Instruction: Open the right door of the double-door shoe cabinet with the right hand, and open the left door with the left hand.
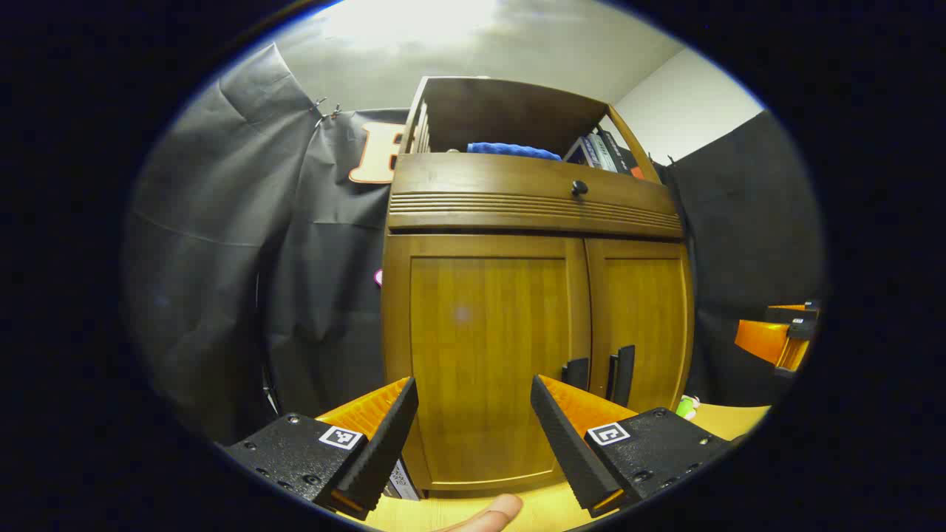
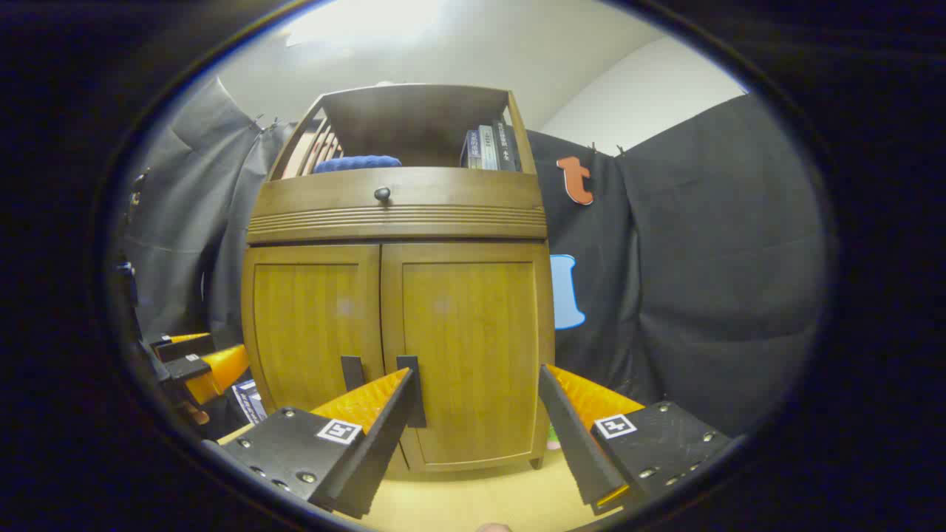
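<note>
The wooden shoe cabinet stands in front of both grippers with its two doors shut. In the left gripper view my left gripper [image 1: 473, 382] is open and empty, facing the left door [image 1: 480, 347] without touching it. The two dark handles [image 1: 576, 373] [image 1: 623, 373] sit low at the centre seam, beside the right door [image 1: 641, 325]. In the right gripper view my right gripper [image 2: 477, 372] is open and empty before the right door [image 2: 473, 347]. Its near finger overlaps that door's handle [image 2: 414, 395] in the picture. The left door [image 2: 318, 325] carries its own handle [image 2: 352, 373].
Above the doors are a drawer with a round knob [image 2: 382, 193] and an open shelf holding a blue cloth [image 2: 358, 162] and books [image 2: 488, 148]. The cabinet rests on a yellow tabletop [image 2: 473, 495]. A small green thing [image 1: 687, 405] lies at its right foot, a box [image 2: 247, 399] at its left.
</note>
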Tool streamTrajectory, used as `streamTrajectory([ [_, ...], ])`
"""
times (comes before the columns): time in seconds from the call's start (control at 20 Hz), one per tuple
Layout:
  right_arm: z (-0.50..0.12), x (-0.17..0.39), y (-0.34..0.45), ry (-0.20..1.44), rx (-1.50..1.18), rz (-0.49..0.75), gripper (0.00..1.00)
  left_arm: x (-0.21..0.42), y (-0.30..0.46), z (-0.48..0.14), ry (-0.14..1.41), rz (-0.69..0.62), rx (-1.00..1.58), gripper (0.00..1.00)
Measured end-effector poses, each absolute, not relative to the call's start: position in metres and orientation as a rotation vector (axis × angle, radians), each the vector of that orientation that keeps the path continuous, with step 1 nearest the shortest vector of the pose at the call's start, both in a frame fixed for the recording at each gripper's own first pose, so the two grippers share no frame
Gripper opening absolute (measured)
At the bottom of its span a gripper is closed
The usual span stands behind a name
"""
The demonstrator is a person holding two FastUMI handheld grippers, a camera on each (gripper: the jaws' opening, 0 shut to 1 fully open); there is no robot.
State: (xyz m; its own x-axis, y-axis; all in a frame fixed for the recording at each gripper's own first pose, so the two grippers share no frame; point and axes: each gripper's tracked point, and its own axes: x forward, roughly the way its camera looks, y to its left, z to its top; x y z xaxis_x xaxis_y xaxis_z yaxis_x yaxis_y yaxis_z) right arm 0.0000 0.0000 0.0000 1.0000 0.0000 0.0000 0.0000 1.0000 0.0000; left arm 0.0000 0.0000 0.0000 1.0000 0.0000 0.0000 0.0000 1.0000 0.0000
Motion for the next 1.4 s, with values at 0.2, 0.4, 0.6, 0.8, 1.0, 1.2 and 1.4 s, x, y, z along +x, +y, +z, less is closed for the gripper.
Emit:
streamTrajectory([
  [0.2,0.000,-0.002,-0.003,0.008,0.013,0.018,0.95,-0.003,0.008,0.006,-0.012,0.004,-0.050,0.94],
  [0.4,0.008,-0.001,-0.015,-0.002,0.032,-0.003,0.99,-0.004,0.008,0.013,-0.019,-0.029,-0.089,0.94],
  [0.6,0.026,0.000,-0.029,-0.013,0.066,0.001,0.98,-0.006,0.007,0.012,-0.006,-0.047,-0.110,0.92],
  [0.8,0.038,0.012,-0.047,-0.022,0.079,-0.051,0.94,-0.004,0.003,0.004,0.015,-0.067,-0.110,0.93],
  [1.0,0.041,0.039,-0.032,-0.017,0.076,-0.026,0.98,-0.004,0.001,0.000,0.036,-0.063,-0.109,0.93],
  [1.2,0.031,0.071,-0.012,0.004,0.036,0.027,0.98,-0.004,0.001,0.002,0.032,-0.065,-0.111,0.93],
  [1.4,0.005,0.104,0.018,0.035,-0.001,0.096,0.94,-0.002,-0.001,-0.001,0.041,-0.083,-0.107,0.93],
])
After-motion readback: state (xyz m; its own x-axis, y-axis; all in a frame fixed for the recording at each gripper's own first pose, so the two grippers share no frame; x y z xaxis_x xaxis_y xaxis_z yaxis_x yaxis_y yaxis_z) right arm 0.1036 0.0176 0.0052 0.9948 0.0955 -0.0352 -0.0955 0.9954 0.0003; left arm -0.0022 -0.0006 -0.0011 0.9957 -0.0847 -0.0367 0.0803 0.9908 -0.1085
